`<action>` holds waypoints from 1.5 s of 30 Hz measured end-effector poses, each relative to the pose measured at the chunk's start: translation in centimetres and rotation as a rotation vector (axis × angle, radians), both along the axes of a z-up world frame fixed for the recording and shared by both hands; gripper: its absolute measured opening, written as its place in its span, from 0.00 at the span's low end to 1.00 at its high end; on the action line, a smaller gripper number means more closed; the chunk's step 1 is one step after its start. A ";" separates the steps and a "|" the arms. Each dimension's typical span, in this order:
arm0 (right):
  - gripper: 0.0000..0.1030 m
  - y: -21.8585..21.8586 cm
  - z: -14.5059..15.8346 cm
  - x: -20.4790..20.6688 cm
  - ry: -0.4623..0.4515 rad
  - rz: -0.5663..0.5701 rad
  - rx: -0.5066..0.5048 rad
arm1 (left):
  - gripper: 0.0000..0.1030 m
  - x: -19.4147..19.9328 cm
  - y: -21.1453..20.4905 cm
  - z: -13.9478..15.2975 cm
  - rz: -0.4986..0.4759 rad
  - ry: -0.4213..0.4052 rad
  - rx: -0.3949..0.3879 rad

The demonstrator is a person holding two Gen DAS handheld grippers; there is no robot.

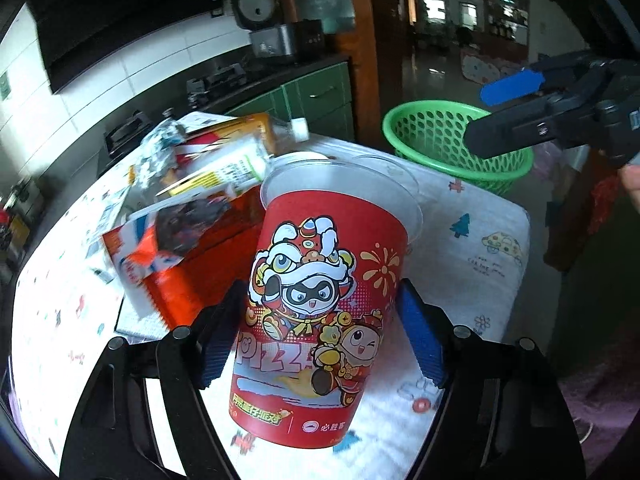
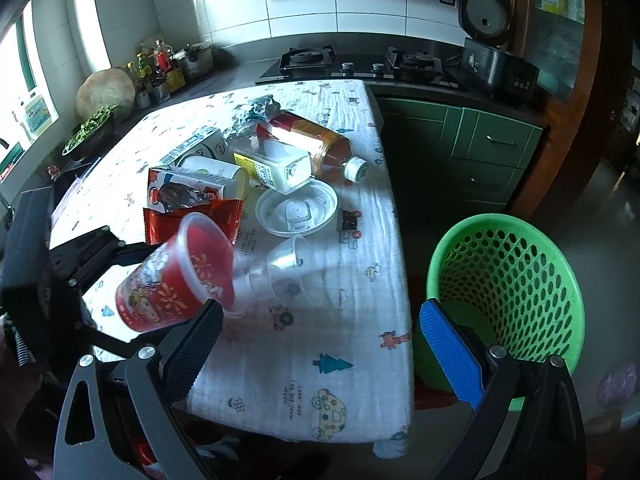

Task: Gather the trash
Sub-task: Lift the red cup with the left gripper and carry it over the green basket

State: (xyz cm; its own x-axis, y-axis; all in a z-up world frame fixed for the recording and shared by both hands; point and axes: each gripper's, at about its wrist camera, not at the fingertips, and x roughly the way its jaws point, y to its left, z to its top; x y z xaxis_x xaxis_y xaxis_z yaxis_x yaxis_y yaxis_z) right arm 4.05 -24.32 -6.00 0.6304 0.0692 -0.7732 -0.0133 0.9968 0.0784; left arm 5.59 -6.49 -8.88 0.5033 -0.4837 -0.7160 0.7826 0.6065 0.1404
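Two hand-held grippers: left hand-held gripper straddles the red printed plastic cup, right hand-held gripper released, nothing between its pads.
Left grip: pads flank the cup's lower half; left pad touching, right pad just beside, so full clamp cannot be told.
Cup pose: tilted, mouth away from camera, low over the cloth-covered counter.
Trash pile: bottles, cartons, clear plastic lid clustered mid-counter.
Green perforated plastic basket: beside counter edge, probable drop target.
Right gripper's place: near basket, likely waiting its turn.
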 end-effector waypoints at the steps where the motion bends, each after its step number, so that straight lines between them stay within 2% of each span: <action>1: 0.93 0.1 -0.1 0.2 0.001 0.003 -0.001 | 0.71 -0.1 0.2 0.1 0.010 -0.001 -0.003; 5: 0.92 0.6 -0.8 1.0 0.012 0.015 0.004 | 0.71 -0.5 1.8 0.9 0.065 0.000 -0.020; 7: 0.85 1.1 -1.3 1.5 0.022 0.033 0.019 | 0.71 -0.6 2.5 1.4 0.095 -0.007 -0.028; 9: 0.83 1.7 -1.9 2.1 0.036 0.049 0.018 | 0.71 -0.8 3.1 1.8 0.121 -0.014 -0.042; 21: 0.79 4.0 -5.2 5.5 0.090 0.068 -0.048 | 0.71 -0.5 8.0 3.1 0.273 -0.023 -0.103; 25: 0.72 4.6 -6.0 6.2 0.106 0.067 -0.086 | 0.71 -0.3 9.0 3.2 0.302 -0.026 -0.110; 30: 0.57 4.8 -6.7 6.6 0.118 0.061 -0.105 | 0.71 0.1 9.3 3.4 0.316 -0.022 -0.124; 33: 0.48 4.4 -6.8 6.6 0.124 0.050 -0.075 | 0.71 0.0 9.2 3.5 0.311 -0.023 -0.129; 45: 0.47 2.0 -4.4 4.6 0.070 -0.005 -0.056 | 0.71 0.1 6.5 4.6 0.255 -0.035 -0.165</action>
State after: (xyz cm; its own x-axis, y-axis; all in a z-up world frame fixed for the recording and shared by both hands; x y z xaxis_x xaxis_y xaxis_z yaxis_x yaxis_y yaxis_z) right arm 8.67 -22.35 -10.44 0.5746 0.0216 -0.8181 -0.0053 0.9997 0.0227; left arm 5.66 -0.03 -4.27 0.6461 -0.4469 -0.6187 0.5988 0.7995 0.0478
